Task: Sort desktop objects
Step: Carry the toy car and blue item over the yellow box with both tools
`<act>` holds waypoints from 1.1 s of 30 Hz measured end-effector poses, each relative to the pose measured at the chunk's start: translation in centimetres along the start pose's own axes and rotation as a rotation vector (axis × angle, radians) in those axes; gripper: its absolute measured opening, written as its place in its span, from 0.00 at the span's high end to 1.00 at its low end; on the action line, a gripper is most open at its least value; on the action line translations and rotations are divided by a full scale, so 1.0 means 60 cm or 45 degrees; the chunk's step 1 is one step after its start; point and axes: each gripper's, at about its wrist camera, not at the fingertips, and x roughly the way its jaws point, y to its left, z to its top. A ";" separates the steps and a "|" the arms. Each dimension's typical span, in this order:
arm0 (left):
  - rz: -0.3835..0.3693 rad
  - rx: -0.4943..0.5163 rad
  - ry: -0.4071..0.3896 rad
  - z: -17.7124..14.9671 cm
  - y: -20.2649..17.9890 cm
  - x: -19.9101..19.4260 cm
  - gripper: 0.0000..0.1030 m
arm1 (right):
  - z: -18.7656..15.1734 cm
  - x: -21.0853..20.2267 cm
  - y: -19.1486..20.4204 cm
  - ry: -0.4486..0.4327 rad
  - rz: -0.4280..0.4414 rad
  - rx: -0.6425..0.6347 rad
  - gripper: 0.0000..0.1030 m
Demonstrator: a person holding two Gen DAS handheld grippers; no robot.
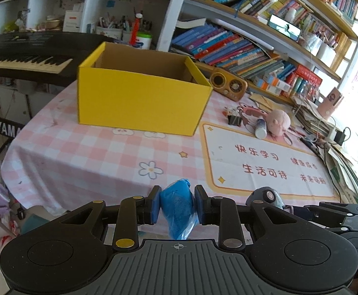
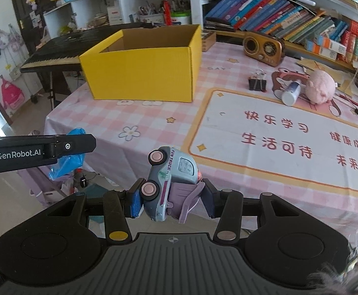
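Over on the left, the left hand-held gripper (image 1: 177, 207) is clamped tight on a small blue plastic bag (image 1: 179, 211), its blue pads pinching the crumpled bag at the middle so the loose tail hangs down below. It is held off the near edge of the worktop (image 1: 93, 152), with the yellow box (image 1: 139, 100) well ahead of it. Beside it to the right, the right hand-held gripper (image 2: 170, 198) is closed partway around a pale blue toy truck (image 2: 169, 179), which sits tipped on its side with the pink wheels facing left; the grip looks firm.

The step in hand appears to be carrying both pieces to the box. To do it well, I would bring each one clear above the near wall before letting go, lowering the truck inside rather than dropping it, and taking the two sides in turn so they do not knock together over the opening.

The box stands open-topped at the left of the worktop; the part of its brown interior that shows holds nothing, though the floor is hidden. To its right, a black binder clip (image 2: 257, 83), a white tube (image 2: 291, 93) and a pink plush toy (image 2: 320, 87) lie unsorted.
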 end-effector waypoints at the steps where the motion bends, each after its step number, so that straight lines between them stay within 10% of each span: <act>1: 0.004 -0.004 -0.005 0.000 0.003 -0.002 0.74 | 0.001 0.001 0.003 -0.002 0.004 -0.006 0.56; 33: 0.067 -0.071 -0.041 0.013 0.057 -0.016 0.74 | 0.036 0.037 0.057 0.014 0.081 -0.109 0.56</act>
